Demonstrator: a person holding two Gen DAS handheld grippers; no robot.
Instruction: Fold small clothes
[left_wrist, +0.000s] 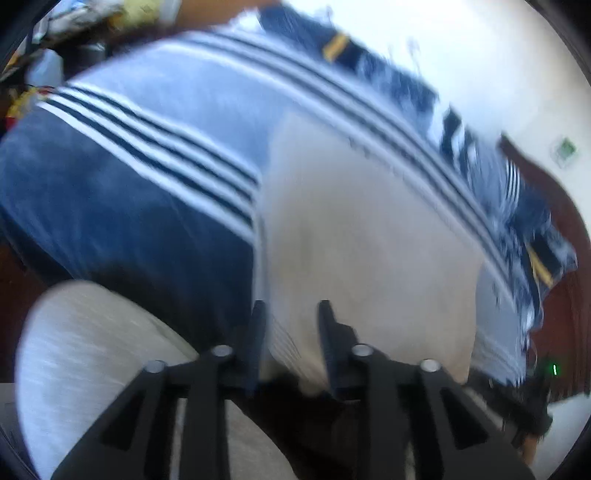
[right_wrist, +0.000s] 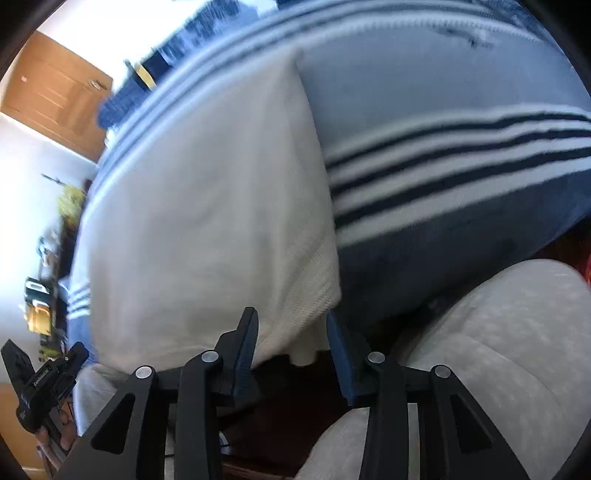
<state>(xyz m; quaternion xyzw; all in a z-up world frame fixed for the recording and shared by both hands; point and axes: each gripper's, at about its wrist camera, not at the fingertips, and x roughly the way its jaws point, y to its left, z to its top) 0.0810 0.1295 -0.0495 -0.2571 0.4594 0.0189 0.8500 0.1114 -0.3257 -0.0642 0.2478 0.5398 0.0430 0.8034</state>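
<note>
A white knitted garment (left_wrist: 362, 229) lies flat on a blue, grey and white striped blanket (left_wrist: 122, 206). Its near edge reaches between the fingers of my left gripper (left_wrist: 291, 310), whose jaws stand apart. In the right wrist view the garment (right_wrist: 207, 221) has its near right corner hanging between the fingers of my right gripper (right_wrist: 291, 317), also apart. Whether either gripper touches the cloth I cannot tell. The left gripper also shows in the right wrist view (right_wrist: 44, 373) at the lower left.
The striped blanket (right_wrist: 461, 155) covers the surface. A light grey cushioned seat (right_wrist: 498, 350) lies close below, also in the left wrist view (left_wrist: 92, 354). A wooden door (right_wrist: 55, 99) and cluttered shelves (right_wrist: 48, 280) stand at the left.
</note>
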